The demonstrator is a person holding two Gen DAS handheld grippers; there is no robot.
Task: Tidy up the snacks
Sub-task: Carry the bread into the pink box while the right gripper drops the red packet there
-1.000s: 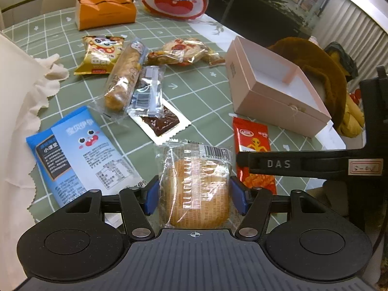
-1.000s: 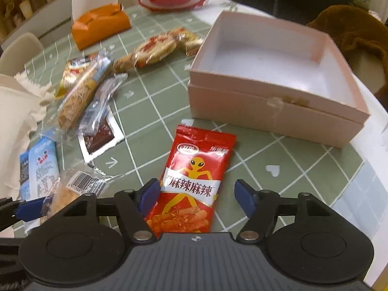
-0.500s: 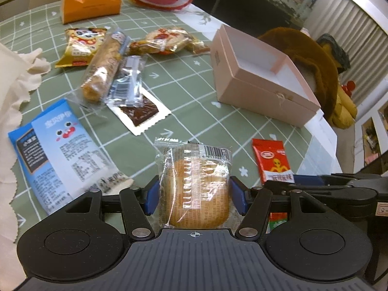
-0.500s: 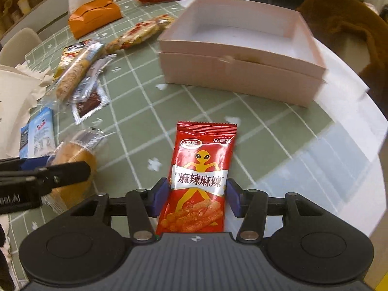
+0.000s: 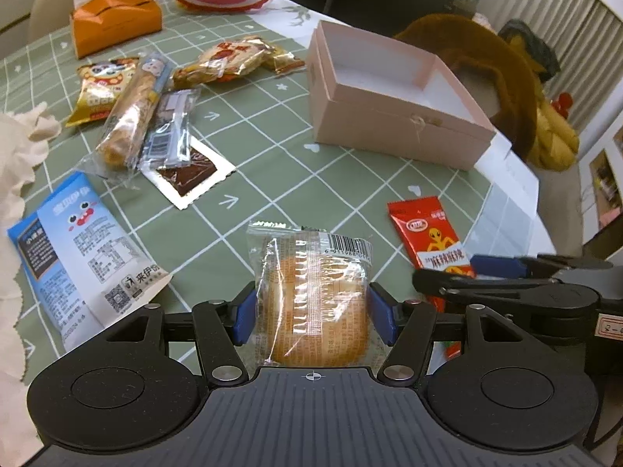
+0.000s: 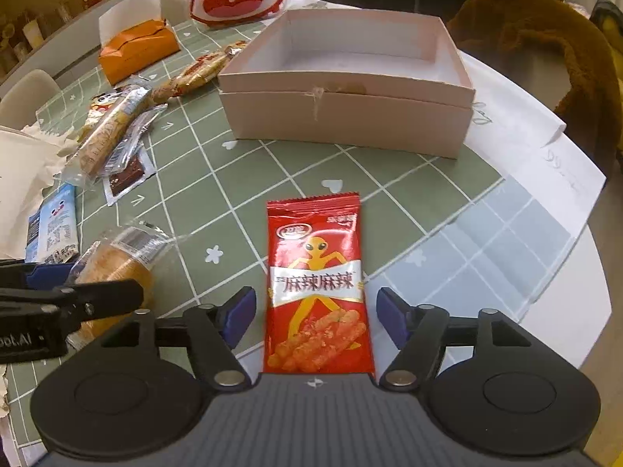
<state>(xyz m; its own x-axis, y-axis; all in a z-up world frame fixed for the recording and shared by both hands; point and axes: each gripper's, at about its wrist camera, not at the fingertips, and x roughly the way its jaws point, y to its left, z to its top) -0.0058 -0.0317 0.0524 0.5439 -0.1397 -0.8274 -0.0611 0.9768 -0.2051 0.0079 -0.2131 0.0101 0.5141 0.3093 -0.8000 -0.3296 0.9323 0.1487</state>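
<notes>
While the left gripper point(image 5: 311, 313) pinches a clear-wrapped bun point(image 5: 311, 292), the right gripper's point(image 6: 315, 317) jaws, just reopened, sit spread around a glossy red spicy-strip packet point(image 6: 317, 284).

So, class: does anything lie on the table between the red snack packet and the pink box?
Nothing visible does. Only bare green tablecloth separates the red snack packet from the pink box, whose inside looks empty.

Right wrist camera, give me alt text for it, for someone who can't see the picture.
The right gripper straddles a red spicy-snack packet lying on a green checked tablecloth, its jaws having just opened, with gaps on both sides of the packet. Beyond it stands an empty pink box; at left, the left gripper holds a wrapped bun.
</notes>
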